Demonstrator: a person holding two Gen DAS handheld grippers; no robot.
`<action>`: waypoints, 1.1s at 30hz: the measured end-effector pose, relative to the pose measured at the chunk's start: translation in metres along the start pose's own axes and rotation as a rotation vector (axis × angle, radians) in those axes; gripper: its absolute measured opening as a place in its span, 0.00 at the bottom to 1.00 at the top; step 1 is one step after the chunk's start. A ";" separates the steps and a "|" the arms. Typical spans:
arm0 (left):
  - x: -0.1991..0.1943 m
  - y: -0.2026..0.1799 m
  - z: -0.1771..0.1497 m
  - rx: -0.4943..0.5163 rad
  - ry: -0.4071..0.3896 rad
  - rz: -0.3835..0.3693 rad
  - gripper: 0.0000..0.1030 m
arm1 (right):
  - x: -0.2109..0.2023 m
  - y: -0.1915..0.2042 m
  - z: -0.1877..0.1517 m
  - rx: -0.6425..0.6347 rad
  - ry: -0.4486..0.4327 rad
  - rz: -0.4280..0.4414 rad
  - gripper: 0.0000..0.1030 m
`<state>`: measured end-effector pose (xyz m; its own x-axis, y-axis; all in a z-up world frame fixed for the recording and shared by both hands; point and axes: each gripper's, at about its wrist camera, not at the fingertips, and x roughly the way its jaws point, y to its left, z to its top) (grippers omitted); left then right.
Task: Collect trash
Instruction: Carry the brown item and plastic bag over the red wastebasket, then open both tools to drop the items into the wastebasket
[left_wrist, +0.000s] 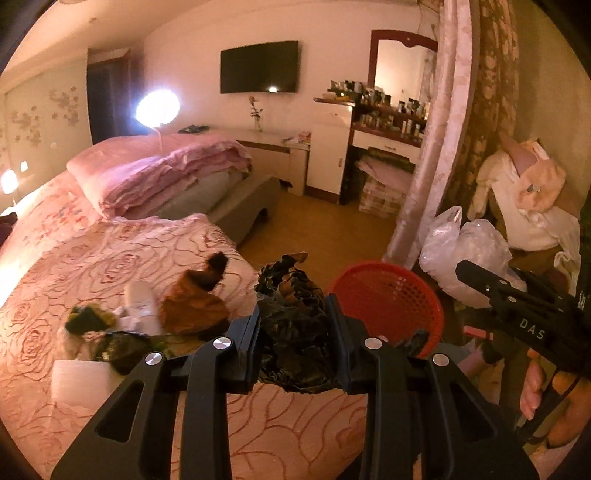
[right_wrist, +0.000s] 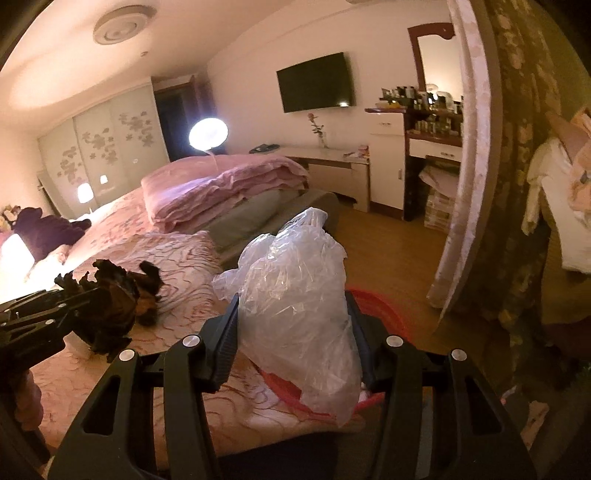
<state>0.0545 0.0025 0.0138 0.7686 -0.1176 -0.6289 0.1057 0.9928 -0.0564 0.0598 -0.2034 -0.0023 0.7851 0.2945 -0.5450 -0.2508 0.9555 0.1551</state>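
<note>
My left gripper (left_wrist: 295, 314) is shut on a crumpled black plastic bag (left_wrist: 295, 332), held above the bed's edge just left of a red mesh basket (left_wrist: 391, 299). My right gripper (right_wrist: 291, 306) is shut on a clear crumpled plastic bag (right_wrist: 299, 291), which hangs over the red basket (right_wrist: 384, 314) and hides most of it. The clear bag (left_wrist: 465, 254) and the right gripper (left_wrist: 461, 267) also show at the right of the left wrist view. The black bag (right_wrist: 107, 310) shows at the left of the right wrist view. More trash (left_wrist: 192, 306) lies on the pink bedspread (left_wrist: 110, 266): brown and dark wrappers, white paper.
Folded pink quilts (left_wrist: 166, 173) lie further up the bed. A curtain (left_wrist: 443, 147) hangs right of the basket, with clothes (left_wrist: 528, 199) piled behind it. A dressing table (left_wrist: 388, 129), a low desk (left_wrist: 273, 147) and a wall television (left_wrist: 258, 66) stand across the wooden floor (left_wrist: 325, 225).
</note>
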 end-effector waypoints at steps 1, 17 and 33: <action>0.004 -0.002 0.000 0.001 0.006 -0.006 0.29 | 0.001 -0.004 0.000 0.005 0.003 -0.006 0.49; 0.081 -0.055 0.005 0.085 0.117 -0.111 0.29 | 0.039 -0.049 -0.014 0.077 0.093 -0.059 0.49; 0.148 -0.078 -0.008 0.124 0.256 -0.176 0.41 | 0.092 -0.077 -0.033 0.116 0.212 -0.081 0.52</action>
<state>0.1546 -0.0917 -0.0808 0.5502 -0.2616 -0.7930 0.3104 0.9457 -0.0967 0.1324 -0.2508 -0.0919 0.6603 0.2186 -0.7185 -0.1153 0.9749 0.1906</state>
